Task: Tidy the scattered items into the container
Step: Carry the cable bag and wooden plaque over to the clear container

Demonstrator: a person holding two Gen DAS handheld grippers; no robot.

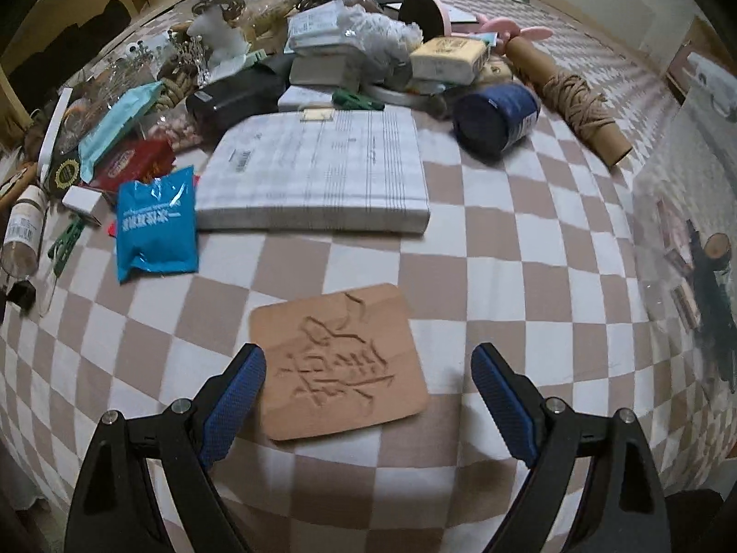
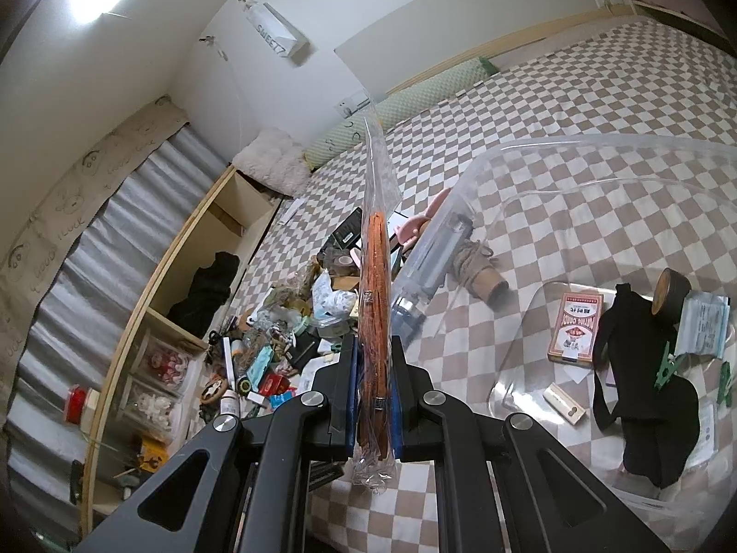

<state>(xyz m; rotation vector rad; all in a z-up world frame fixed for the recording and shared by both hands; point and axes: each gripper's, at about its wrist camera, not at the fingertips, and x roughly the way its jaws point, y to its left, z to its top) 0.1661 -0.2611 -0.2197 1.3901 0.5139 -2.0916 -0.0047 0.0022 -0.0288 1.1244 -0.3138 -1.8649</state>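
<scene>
My left gripper (image 1: pixel 368 368) is open, its blue-padded fingers (image 1: pixel 235 396) either side of a tan leather pad (image 1: pixel 338 361) embossed with a character, lying flat on the checkered bedspread (image 1: pixel 529 253). My right gripper (image 2: pixel 374 368) is shut on a clear plastic bag with an orange cord item (image 2: pixel 375 285), held upright on edge above the bed. The clear plastic container (image 2: pixel 552 239) is at the right in the right wrist view and holds a card box (image 2: pixel 576 327), a black pouch (image 2: pixel 645 396), a tape roll (image 2: pixel 670 292), green clips and packets.
Beyond the pad lie a thick grey booklet (image 1: pixel 318 175), a blue snack packet (image 1: pixel 154 226), a blue yarn roll (image 1: pixel 497 115), a twine-wrapped cardboard tube (image 1: pixel 571 101) and a heap of boxes and packets (image 1: pixel 331 50). A wooden shelf (image 2: pixel 184 285) stands at the bed's left.
</scene>
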